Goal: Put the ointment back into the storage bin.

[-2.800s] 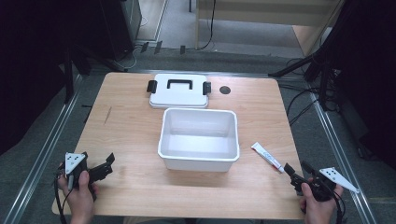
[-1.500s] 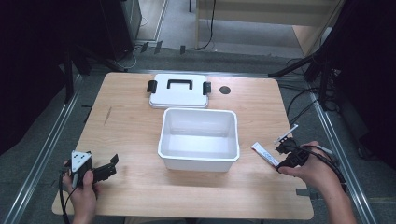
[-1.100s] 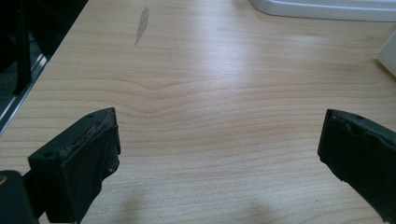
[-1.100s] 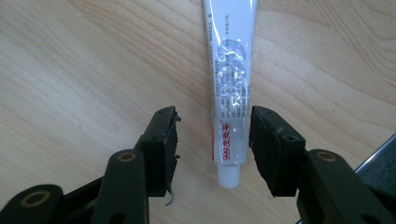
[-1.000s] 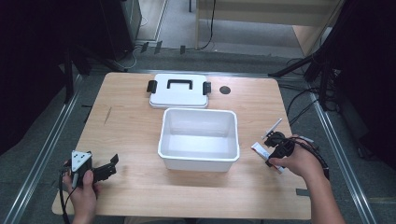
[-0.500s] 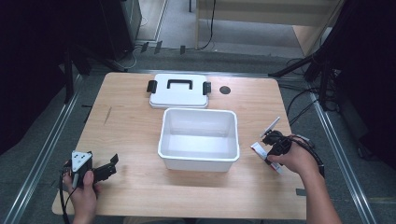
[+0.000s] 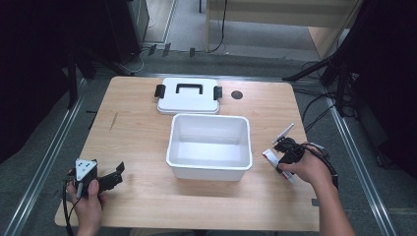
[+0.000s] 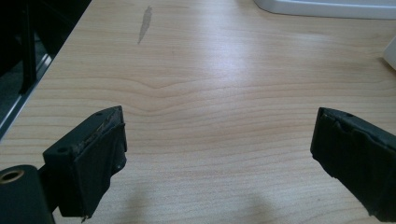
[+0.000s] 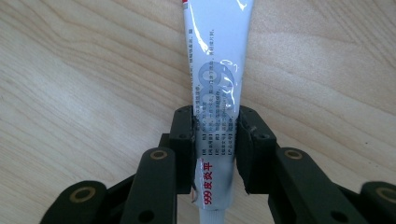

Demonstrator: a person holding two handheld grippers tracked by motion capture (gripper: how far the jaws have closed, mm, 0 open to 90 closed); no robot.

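Observation:
A white ointment tube [image 9: 217,70] with grey and red print lies flat on the wooden table, just right of the white bin [image 7: 209,118]. My right gripper [image 9: 215,149] is shut on the tube, its pads pressing both sides near the cap end. From above, the right gripper [image 7: 284,153] points down over the tube [image 7: 269,156]. My left gripper [image 7: 115,173] rests at the near left of the table. Its jaws stand wide apart in the left gripper view [image 8: 217,154], with only bare wood between the fingers [image 8: 98,149].
The white bin stands open and empty-looking in the middle of the table. Its lid [image 7: 188,96], with black handle and clips, lies flat behind it. A small black round hole [image 7: 237,95] sits right of the lid. Cables and dark stands ring the floor.
My right hand has come in from the near right corner to the tube beside the bin and now grips it. The left hand has stayed put.

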